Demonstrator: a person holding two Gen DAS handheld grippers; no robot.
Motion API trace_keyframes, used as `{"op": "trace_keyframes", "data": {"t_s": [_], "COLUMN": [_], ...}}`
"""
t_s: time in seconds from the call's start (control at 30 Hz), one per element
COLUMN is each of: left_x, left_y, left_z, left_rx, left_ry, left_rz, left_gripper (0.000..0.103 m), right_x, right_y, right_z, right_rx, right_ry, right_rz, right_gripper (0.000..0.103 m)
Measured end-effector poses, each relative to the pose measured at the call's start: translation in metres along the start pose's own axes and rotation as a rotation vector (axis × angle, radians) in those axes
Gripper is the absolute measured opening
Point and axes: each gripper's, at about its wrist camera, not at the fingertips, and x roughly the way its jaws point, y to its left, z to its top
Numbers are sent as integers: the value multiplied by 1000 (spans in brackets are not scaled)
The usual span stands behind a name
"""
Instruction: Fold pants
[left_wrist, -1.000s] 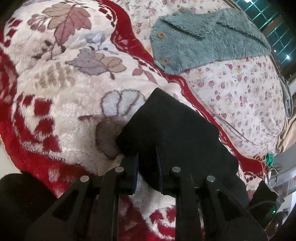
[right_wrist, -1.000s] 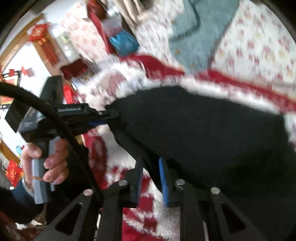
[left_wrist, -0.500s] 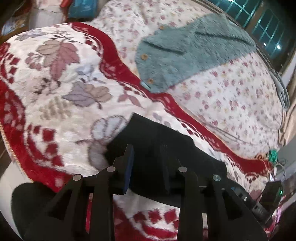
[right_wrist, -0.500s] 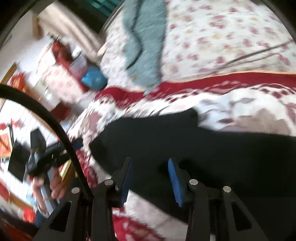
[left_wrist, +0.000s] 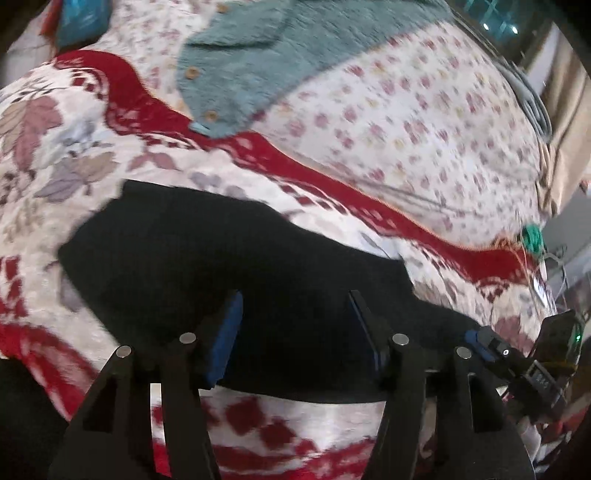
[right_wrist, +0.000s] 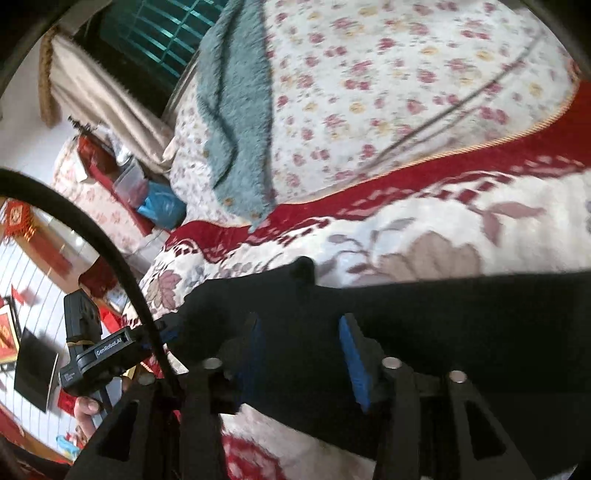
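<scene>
Both claws now spread apart, left claw (left_wrist: 295, 325), right claw (right_wrist: 301, 343), black pants (left_wrist: 207, 258) released, teal cardigan (left_wrist: 258, 62) beyond

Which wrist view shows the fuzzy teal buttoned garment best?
The left wrist view: the fuzzy teal buttoned garment lies spread out, with buttons visible. The right wrist view shows it narrower, as a foreshortened strip with its far end cut off by the frame.

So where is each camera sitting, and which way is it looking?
Left wrist: sits on the left gripper, looking along its open fingers over the black pants on the blanket; the right gripper shows at the right edge.
Right wrist: sits on the right gripper, fingers open over the pants; the left gripper and the person's hand show at left.
Both see the pants, blanket and teal garment.
</scene>
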Motion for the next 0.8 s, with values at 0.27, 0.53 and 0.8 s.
{"op": "trace_keyframes", "data": {"t_s": [0.27, 0.53, 0.8], "left_x": [31, 33, 43], "left_y": [-42, -68, -94], "left_z": [-13, -13, -17], "left_rx": [96, 169, 214], "left_ry": [71, 66, 80], "left_rz": [-3, -11, -54], "left_gripper": [57, 57, 57], "right_x": [-27, -50, -88], "right_y": [-20, -36, -57], "right_z": [-6, -6, -15], "right_rx": [38, 75, 99], "right_ry": [-32, -78, -114], "right_rz": [-40, -61, -121], "right_gripper": [51, 51, 71]}}
